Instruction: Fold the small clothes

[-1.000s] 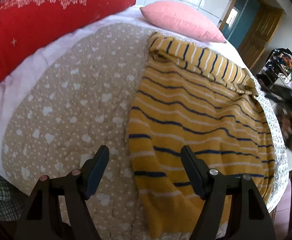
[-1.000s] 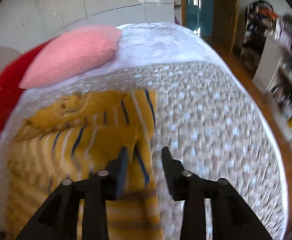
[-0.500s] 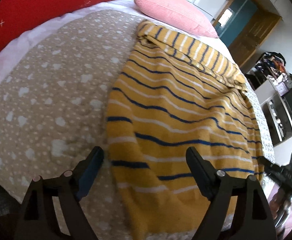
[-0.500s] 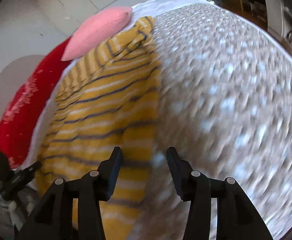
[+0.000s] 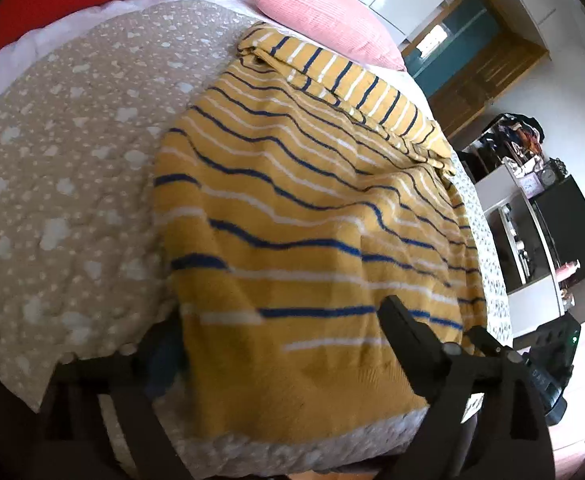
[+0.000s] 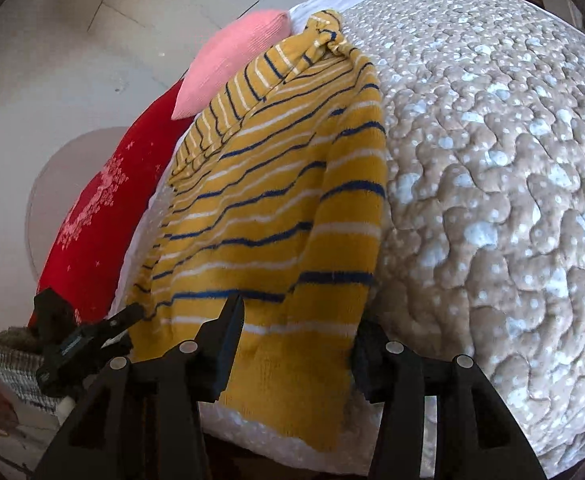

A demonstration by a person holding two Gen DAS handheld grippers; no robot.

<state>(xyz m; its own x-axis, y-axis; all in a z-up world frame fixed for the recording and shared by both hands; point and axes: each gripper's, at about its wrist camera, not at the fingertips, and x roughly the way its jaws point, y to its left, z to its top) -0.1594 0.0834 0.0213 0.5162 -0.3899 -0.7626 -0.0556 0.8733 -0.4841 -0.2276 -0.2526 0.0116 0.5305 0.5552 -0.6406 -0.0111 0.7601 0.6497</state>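
yellow striped sweater hem lies between both grippers' wide-open jaws.

The bed carries a striped sweater reaching its near edge, with two pillows at its far edge.
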